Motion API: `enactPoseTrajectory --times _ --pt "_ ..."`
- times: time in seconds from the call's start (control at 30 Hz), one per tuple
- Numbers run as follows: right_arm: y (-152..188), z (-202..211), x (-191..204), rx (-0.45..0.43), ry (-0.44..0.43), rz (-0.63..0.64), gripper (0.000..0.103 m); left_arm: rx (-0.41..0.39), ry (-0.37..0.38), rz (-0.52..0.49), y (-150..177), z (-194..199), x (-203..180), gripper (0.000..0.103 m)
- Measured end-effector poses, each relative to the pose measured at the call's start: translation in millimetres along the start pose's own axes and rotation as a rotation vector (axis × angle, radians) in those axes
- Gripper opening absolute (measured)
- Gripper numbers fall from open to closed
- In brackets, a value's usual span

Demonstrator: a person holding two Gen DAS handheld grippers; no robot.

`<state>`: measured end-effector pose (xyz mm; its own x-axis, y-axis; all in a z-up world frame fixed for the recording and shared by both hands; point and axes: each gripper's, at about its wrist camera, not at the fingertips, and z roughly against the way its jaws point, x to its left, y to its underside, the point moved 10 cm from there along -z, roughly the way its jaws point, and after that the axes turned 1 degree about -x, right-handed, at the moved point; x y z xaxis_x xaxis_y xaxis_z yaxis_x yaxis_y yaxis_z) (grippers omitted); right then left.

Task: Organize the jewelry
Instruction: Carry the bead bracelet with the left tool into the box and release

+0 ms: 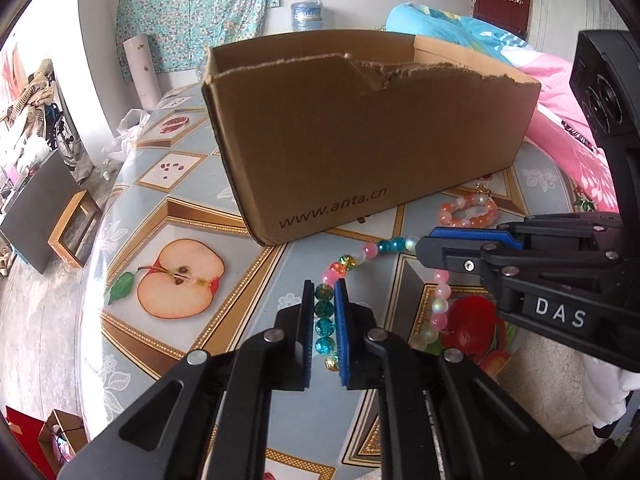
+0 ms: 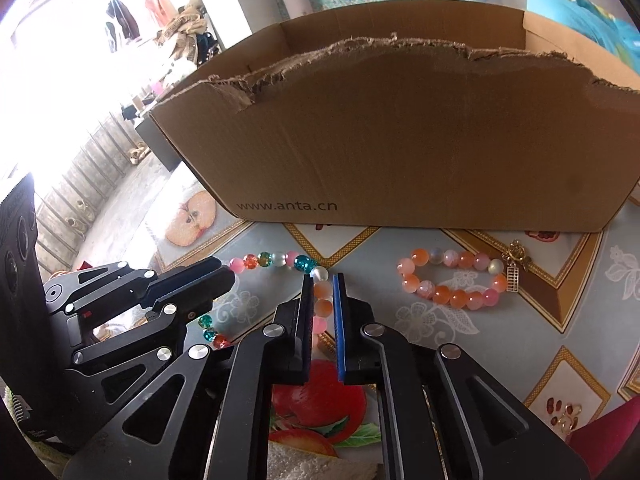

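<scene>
A loop of multicoloured glass beads (image 1: pixel 348 262) (image 2: pixel 276 259) lies on the fruit-patterned tablecloth in front of a torn cardboard box (image 1: pixel 360 140) (image 2: pixel 400 140). My left gripper (image 1: pixel 325 292) is shut on the loop's teal and green beads. My right gripper (image 2: pixel 323 284) is shut on the pink and orange beads of the same loop; in the left wrist view it (image 1: pixel 424 245) reaches in from the right. In the right wrist view the left gripper (image 2: pixel 228 276) shows at the left. An orange and pink bead bracelet (image 1: pixel 476 222) (image 2: pixel 458 298) with a gold charm lies loose to the right, near the box.
The table (image 1: pixel 180 280) drops off at its left edge to the floor. Pink bedding (image 1: pixel 560 92) lies to the right behind the box. Small gold pieces (image 2: pixel 566 416) rest on the cloth at the lower right. A water bottle (image 1: pixel 307 14) stands by the far wall.
</scene>
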<state>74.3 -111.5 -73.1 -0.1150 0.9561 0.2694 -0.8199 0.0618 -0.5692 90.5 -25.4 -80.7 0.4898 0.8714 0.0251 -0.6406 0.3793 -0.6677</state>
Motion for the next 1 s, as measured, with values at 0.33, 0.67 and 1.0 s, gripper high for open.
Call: enactPoseTrajectory --times 0.33,0.67,1.0 --pt "-17.6 67.7 20.8 -0.153 -0.069 0.040 0.007 -0.189 0.029 0.026 -41.4 83.6 -9.9 0.009" --pt "-103.5 134.5 29.7 -0.359 -0.131 0.125 0.007 -0.414 0.073 -0.035 -144.9 141.5 -17.1 0.009" --pt "-147.8 44.7 -4.2 -0.069 -0.170 0.037 0.007 -0.227 0.101 0.063 -181.7 55.5 18.7 0.009"
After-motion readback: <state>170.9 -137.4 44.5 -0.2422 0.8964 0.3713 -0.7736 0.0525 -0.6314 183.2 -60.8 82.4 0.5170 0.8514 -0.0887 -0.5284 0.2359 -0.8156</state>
